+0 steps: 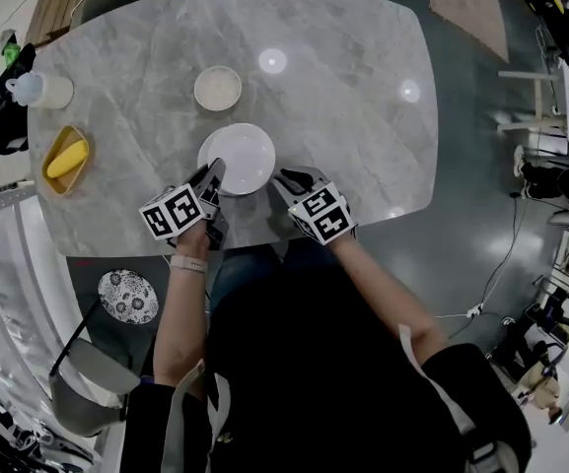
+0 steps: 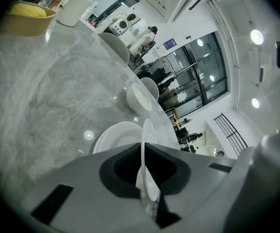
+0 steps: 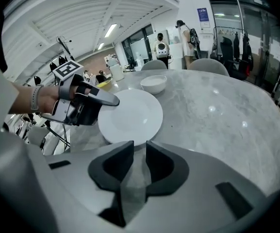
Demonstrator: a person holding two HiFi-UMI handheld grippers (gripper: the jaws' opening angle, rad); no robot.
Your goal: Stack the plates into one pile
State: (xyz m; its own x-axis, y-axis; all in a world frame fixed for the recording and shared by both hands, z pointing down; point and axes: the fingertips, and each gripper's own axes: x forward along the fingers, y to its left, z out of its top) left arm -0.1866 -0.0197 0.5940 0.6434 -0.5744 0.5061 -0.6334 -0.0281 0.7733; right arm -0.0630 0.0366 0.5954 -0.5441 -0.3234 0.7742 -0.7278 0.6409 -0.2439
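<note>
Lying flat near the front edge of the grey marbled tabletop point(image 1: 363, 146): large white plate point(image 1: 240, 156), round, plain, glossy, with a shallow raised rim. Smaller white dish point(image 1: 218, 88) sits behind it, apart. Left gripper point(image 1: 213, 173): fingers clamped on the plate's left rim. Right gripper point(image 1: 282, 177): fingers narrowly apart, empty, just beside the right rim.
</note>
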